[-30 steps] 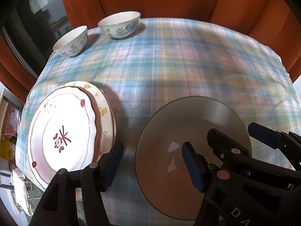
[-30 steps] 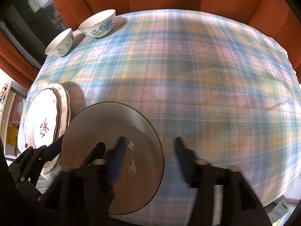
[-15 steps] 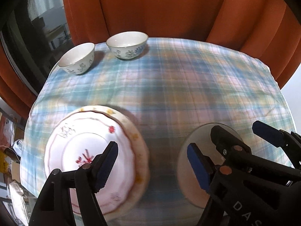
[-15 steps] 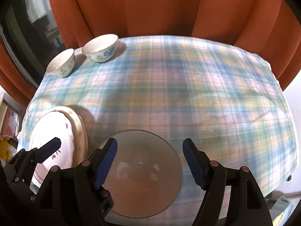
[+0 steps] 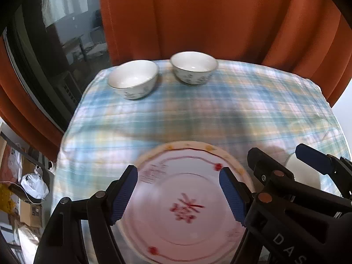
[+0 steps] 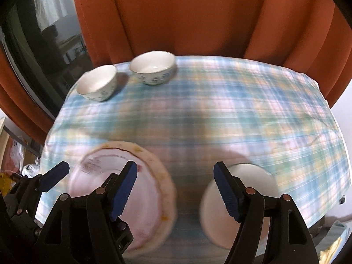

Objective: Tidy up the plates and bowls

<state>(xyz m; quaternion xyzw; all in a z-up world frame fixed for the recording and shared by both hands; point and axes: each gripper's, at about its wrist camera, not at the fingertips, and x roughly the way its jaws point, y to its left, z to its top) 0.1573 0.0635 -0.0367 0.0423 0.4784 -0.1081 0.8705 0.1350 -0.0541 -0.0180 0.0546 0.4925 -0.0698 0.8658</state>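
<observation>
Two stacked plates lie at the near left of the checked tablecloth (image 5: 220,114): a white plate with red marks (image 5: 187,209) on a cream plate with yellow flowers (image 5: 233,160). My left gripper (image 5: 178,193) hangs open above them and touches nothing. A plain grey plate (image 6: 253,176) lies at the near right, below my open right gripper (image 6: 175,189), whose right finger partly covers it. The stack (image 6: 99,171) also shows in the right wrist view. Two white bowls with blue flowers (image 5: 133,79) (image 5: 193,67) stand side by side at the far left edge.
An orange curtain (image 5: 198,17) hangs behind the table, and a dark window (image 5: 55,44) is at the left. Bags and boxes (image 5: 22,187) lie on the floor beyond the left edge. Bare cloth spans the middle and far right. The right gripper (image 5: 275,151) hovers beside the left.
Both grippers drew back and rose from the grey plate, which stays on the cloth. The left one swung over the stacked plates. Both pairs of jaws stand a little wider.
</observation>
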